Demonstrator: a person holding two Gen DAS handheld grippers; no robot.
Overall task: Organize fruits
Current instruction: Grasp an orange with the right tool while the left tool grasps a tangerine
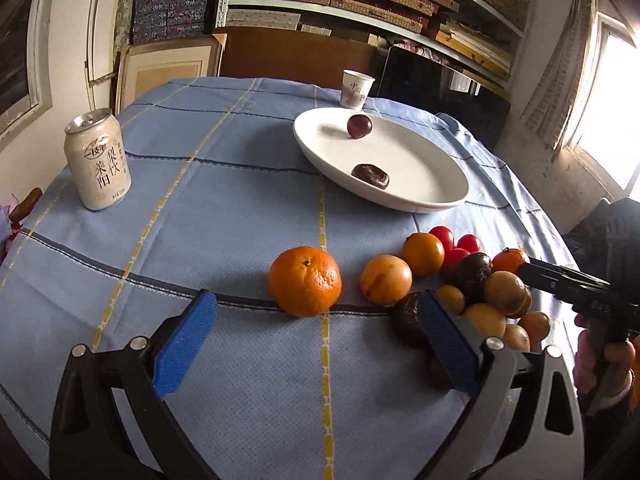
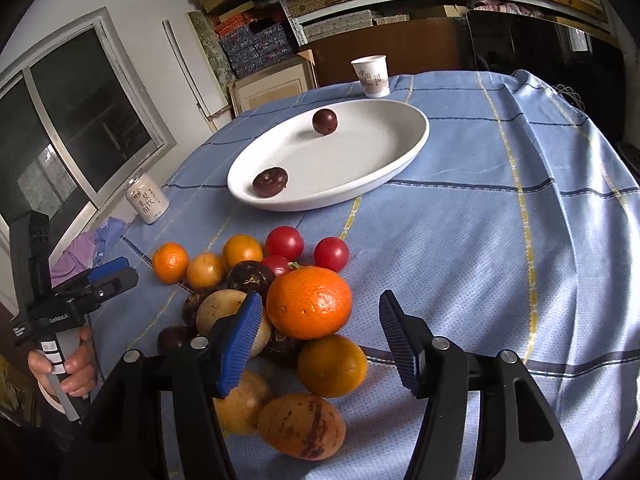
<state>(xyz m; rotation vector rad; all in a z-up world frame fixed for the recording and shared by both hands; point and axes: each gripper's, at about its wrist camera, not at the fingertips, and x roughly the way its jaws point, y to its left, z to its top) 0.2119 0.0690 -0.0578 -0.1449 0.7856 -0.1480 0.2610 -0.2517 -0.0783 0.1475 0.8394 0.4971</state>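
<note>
- My left tongs [image 1: 316, 344] hang spread to their widest over bare blue checked tablecloth [image 1: 240, 220], with nothing between the pads.
- A large round orange mandarin [image 1: 305, 281] sits just beyond them, apart from the pile.
- My right tongs [image 2: 320, 340] are half spread and empty at the piled mixed fruits [image 2: 280, 320].
- The white oval ceramic dish [image 1: 432, 184] holds two dark fruits.
- A pale drink can [image 1: 98, 160] stands well left; a paper cup [image 1: 356, 90] stands behind the dish.
</note>
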